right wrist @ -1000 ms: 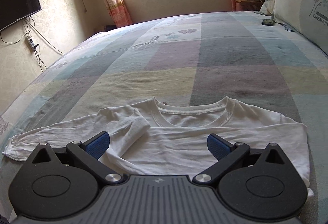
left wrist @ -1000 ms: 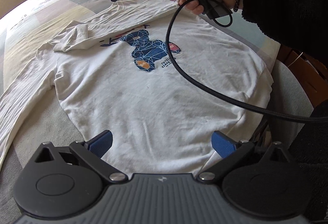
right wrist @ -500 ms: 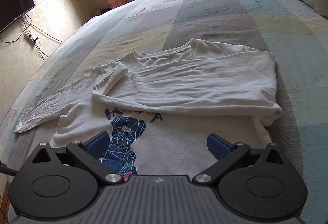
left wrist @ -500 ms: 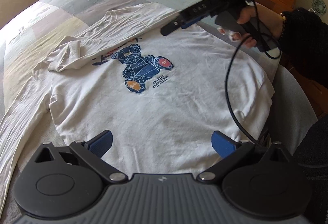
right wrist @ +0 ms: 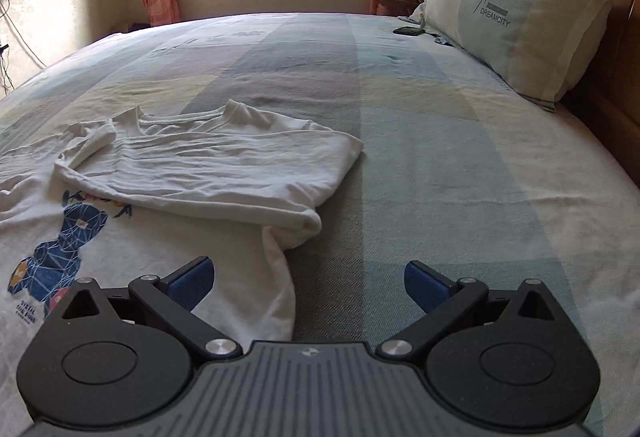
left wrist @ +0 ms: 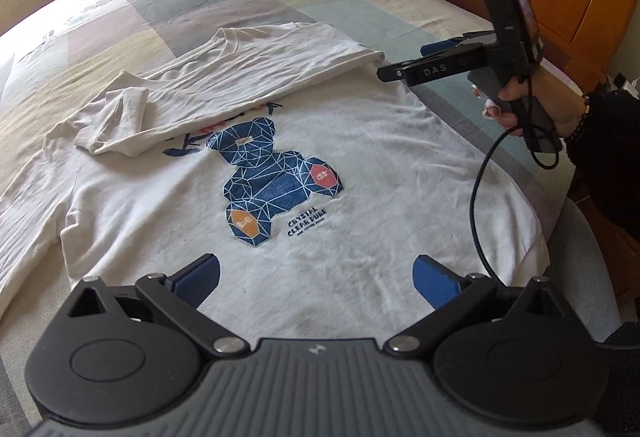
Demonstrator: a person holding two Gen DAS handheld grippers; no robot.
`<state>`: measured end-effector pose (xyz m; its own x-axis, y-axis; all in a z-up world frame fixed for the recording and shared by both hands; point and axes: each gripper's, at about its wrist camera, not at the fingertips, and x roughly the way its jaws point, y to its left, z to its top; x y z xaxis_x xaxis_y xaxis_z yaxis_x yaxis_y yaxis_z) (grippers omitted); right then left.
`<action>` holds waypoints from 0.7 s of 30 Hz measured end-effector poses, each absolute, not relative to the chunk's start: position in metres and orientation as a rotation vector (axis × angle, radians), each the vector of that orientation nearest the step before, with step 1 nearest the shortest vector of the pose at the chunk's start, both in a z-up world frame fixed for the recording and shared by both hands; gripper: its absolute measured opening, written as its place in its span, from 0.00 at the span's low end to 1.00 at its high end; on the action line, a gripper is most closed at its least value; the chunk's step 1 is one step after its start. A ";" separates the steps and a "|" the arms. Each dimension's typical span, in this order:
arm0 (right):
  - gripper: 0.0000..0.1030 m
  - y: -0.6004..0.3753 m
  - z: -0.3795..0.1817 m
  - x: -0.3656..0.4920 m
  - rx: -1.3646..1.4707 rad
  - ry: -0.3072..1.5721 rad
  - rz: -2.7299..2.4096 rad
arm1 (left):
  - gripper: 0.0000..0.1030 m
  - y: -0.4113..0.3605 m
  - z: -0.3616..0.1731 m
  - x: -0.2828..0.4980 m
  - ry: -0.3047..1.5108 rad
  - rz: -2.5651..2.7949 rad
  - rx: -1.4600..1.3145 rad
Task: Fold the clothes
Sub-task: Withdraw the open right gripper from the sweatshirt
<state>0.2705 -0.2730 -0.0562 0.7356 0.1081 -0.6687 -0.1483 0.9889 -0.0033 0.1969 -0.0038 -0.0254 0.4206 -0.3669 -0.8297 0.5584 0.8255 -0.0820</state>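
Left wrist view: white sweatshirt half folded on the bed

Left tongs hover wide apart and empty over the white sweatshirt's hem, its blue bear print at 12 o'clock. One sleeve lies folded across the chest. Right tongs, also spread and empty, hang over the sweatshirt's edge on the checked bedspread; a pillow sits at 1 o'clock.
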 end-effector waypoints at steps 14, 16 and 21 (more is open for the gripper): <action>1.00 -0.304 -0.081 0.292 -0.022 0.710 -0.097 | 0.99 0.001 -0.038 0.209 0.992 -0.584 0.164; 1.00 -0.304 -0.077 0.288 -0.049 0.721 -0.152 | 0.99 0.002 -0.038 0.209 0.990 -0.584 0.156; 1.00 -0.296 -0.045 0.277 0.033 0.607 -0.025 | 0.99 0.004 -0.035 0.210 0.978 -0.572 0.149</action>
<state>0.2765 -0.2956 -0.0448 0.8212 -0.0134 -0.5704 0.0330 0.9992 0.0240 0.2098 0.0040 -0.0347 0.4250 -0.3897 -0.8170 0.5205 0.8436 -0.1316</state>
